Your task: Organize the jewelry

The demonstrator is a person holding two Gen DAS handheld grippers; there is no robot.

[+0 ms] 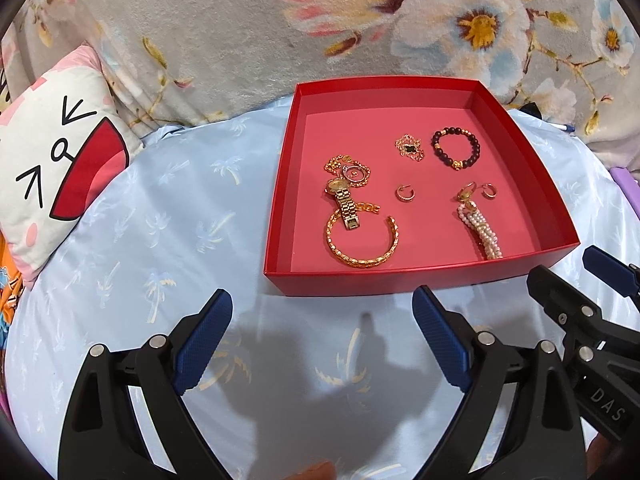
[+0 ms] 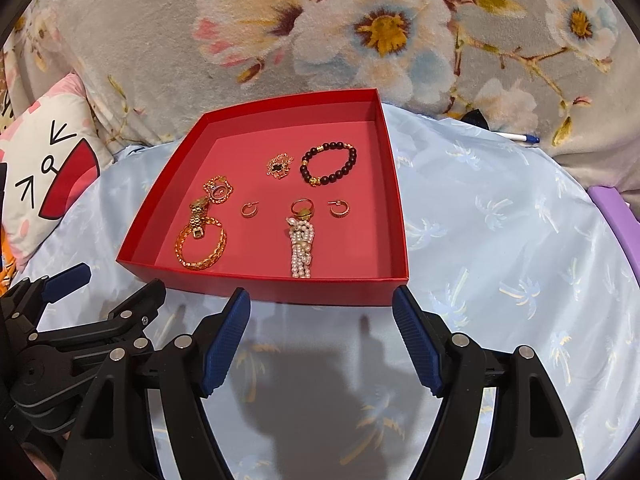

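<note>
A red tray [image 1: 348,280] [image 2: 256,290] sits on a pale blue cloth and holds jewelry: a gold bangle [image 1: 360,258] [image 2: 200,262], a gold watch [image 1: 346,204] [image 2: 198,216], a dark bead bracelet [image 1: 456,148] [image 2: 330,162], a pearl strand [image 1: 482,236] [image 2: 301,250], a gold chain with a black stone [image 1: 409,147] [image 2: 280,167] and two small hoop earrings [image 1: 405,193] [image 2: 339,209]. My left gripper [image 1: 322,316] is open and empty just before the tray's near wall. My right gripper [image 2: 320,312] is open and empty at the same wall.
A cartoon-face pillow [image 1: 52,168] [image 2: 44,176] lies at the left. A floral blanket [image 1: 360,20] [image 2: 360,32] rises behind the tray. A white pen [image 2: 516,137] lies at the back right, a purple object [image 2: 616,216] at the right edge.
</note>
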